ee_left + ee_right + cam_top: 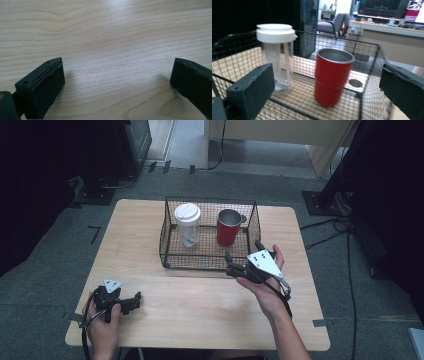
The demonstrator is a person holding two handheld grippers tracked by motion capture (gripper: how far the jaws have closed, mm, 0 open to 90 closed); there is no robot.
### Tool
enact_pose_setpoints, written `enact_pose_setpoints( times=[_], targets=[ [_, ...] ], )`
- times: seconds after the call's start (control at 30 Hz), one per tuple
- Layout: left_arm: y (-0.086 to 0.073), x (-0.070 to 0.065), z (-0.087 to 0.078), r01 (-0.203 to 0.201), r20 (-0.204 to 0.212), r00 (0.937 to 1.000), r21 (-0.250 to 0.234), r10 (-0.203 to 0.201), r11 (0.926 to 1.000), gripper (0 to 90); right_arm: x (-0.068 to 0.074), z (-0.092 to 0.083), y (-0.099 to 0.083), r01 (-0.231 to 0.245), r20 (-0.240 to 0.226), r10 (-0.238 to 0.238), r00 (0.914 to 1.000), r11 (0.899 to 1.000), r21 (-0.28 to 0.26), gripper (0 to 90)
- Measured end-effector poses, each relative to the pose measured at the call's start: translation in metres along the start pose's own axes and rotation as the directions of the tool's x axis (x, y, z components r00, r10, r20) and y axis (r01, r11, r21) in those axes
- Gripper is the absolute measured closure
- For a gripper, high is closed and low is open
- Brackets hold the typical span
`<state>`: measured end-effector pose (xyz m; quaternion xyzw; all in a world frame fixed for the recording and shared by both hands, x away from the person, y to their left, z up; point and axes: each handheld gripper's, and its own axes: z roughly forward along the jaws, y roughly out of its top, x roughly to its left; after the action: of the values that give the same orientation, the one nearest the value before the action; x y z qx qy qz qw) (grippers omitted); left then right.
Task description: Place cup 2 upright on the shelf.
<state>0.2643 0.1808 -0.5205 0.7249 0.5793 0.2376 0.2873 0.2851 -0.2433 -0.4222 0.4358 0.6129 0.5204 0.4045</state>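
right tongs [243,257] raised (agape), facing red cup [333,76]

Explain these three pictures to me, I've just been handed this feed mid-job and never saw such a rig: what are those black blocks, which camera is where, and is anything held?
There is no robot arm here. A person at a wooden table holds a hand-operated gripper in each hand.

The high view looks down from above the person's side. The left gripper rests low near the table's front-left corner. The right gripper is raised at the front edge of a black wire basket.

The other two views come from cameras riding on the grippers. The black blocks at the bottom are each gripper's own fingers. The left gripper view looks at bare wood. The right gripper view looks into the basket, at a clear bottle with a white lid and a red metal cup, standing upright and apart.

Both grippers are open, and nothing is held.
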Motion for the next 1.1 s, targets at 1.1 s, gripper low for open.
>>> enact_pose_setpoints(
  times=[1.1],
  targets=[
    [0.0,-0.001,0.0,0.002,-0.003,1.0,-0.002,-0.002,1.0,0.0,-0.093,-0.082,-0.097,-0.097,0.242,0.056,0.9686,0.982,0.164,0.0]
  ],
)
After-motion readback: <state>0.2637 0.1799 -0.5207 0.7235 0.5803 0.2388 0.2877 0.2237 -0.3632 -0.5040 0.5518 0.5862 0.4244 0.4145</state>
